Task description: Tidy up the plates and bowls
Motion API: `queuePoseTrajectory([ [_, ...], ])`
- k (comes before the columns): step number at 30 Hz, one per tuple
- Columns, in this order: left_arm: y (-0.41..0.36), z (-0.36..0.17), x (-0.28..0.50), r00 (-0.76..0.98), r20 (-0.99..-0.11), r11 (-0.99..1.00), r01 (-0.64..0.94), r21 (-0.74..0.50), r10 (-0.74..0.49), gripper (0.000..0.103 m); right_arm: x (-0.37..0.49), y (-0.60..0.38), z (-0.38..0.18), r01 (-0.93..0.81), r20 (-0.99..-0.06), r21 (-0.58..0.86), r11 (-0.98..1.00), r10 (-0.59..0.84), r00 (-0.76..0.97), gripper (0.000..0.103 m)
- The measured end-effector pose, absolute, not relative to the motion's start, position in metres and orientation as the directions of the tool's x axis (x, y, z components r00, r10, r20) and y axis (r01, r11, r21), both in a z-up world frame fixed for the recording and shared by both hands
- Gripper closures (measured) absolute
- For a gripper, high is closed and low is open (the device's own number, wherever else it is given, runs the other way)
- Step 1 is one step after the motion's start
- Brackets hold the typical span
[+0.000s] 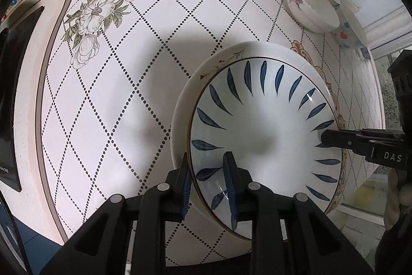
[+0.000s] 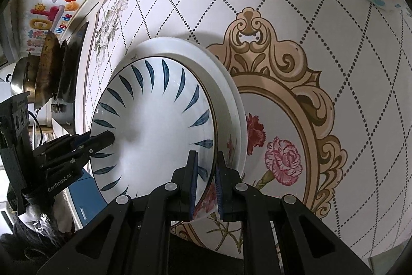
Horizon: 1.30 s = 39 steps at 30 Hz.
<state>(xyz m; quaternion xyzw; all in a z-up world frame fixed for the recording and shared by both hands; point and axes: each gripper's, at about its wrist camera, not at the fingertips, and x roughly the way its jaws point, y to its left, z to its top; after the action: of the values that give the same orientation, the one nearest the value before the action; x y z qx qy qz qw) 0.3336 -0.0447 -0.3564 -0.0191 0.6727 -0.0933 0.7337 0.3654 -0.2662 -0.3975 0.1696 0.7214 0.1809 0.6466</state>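
Left wrist view: the blue-leaf plate (image 1: 260, 125) is pinched at its 7 o'clock rim by the left gripper (image 1: 207, 166) and at 3 o'clock by the right gripper (image 1: 325, 138), above a white plate (image 1: 185, 97) on the table (image 1: 128, 94). Stacking appears underway; next, level lowering and simultaneous release are called for.

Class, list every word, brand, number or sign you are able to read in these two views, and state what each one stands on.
"DAS": white letters on the black body of the right claw, cut off at the picture's edge.
"GenRobot.AI": white letters on the black body of the left claw.
Colourful wall stickers: lettering too distorted to read.
Black appliance: small pale print, too blurred to read.
Blue-leaf plate: no text.
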Motion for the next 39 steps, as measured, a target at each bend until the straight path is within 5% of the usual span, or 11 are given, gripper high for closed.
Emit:
queuePoseTrajectory([
  [28, -0.036, -0.351, 0.33, 0.102, -0.983, 0.989, 0.018, -0.15, -0.151, 0.081, 0.373, -0.269, -0.394, -0.014, -0.882, 0.46, 0.888, 0.456, -0.116, 0.087],
  [39, -0.03, -0.292, 0.304, 0.2, -0.973, 0.993, 0.023, -0.111, -0.114, 0.081, 0.355, -0.271, -0.345, -0.027, -0.918, 0.395, 0.918, 0.394, -0.037, 0.087],
])
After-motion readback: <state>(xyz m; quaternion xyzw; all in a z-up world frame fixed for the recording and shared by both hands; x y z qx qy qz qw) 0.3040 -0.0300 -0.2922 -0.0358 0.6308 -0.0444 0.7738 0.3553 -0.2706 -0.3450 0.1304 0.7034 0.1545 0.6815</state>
